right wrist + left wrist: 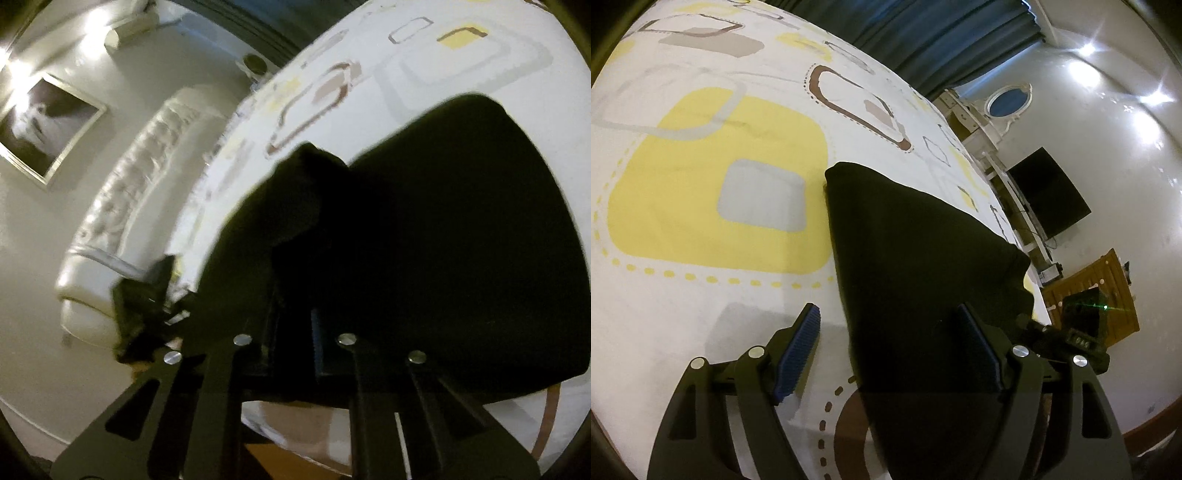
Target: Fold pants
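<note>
Black pants (916, 240) lie folded on a bed sheet (701, 314) printed with yellow, grey and brown squares. In the left wrist view my left gripper (892, 343) stands open low over the sheet. The pants' left edge runs between its blue-padded fingers (801, 354), and neither pad presses on the cloth. In the right wrist view the pants (461, 221) fill the middle, with a raised fold (295, 192) ahead of the jaws. My right gripper (291, 328) has its jaws close together on the near edge of the black cloth at the side of the bed (443, 74).
The bed's edge falls away on the right of the left wrist view, where a dark blue curtain (942, 37), a black screen (1049, 192) and a wooden cabinet (1097, 291) stand. A white tufted headboard (129, 221) and a framed picture (48, 125) are left of the right gripper.
</note>
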`<act>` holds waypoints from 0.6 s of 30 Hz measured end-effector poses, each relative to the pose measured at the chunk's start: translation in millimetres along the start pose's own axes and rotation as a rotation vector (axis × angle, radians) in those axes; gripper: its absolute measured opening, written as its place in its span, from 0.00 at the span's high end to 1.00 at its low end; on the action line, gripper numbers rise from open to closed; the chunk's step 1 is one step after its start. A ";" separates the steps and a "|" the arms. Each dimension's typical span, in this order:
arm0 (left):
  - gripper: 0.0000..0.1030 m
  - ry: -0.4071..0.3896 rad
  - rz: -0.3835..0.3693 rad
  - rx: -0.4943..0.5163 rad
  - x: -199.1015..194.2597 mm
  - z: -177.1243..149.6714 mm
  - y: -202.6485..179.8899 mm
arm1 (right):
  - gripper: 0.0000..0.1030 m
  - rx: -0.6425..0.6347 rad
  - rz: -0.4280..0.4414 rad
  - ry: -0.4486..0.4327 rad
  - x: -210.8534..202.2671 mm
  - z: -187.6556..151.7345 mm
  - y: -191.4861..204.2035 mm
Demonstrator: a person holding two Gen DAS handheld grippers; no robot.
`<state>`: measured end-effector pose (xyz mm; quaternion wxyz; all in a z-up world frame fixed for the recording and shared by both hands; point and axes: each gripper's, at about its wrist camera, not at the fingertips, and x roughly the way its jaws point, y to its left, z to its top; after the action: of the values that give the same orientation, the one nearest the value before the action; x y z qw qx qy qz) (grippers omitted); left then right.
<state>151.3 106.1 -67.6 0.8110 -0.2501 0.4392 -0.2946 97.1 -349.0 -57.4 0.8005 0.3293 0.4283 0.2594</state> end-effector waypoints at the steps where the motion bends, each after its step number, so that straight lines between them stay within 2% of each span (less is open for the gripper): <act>1: 0.27 0.001 0.001 0.001 0.4 0.0 -0.2 | 0.88 0.001 0.016 -0.006 -3.8 3.5 2.0; 10: 0.27 0.009 -0.013 0.042 3.5 0.3 -18.5 | 0.93 -0.030 0.013 -0.103 -48.1 28.4 7.4; 18: 0.27 0.034 -0.037 0.091 18.8 0.0 -43.3 | 0.96 0.016 -0.048 -0.160 -83.6 28.8 -27.9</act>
<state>148.4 62.7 -49.5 0.8083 -0.2158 0.4344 -0.3336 83.8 -434.3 -23.3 0.8355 0.3449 0.3729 0.2096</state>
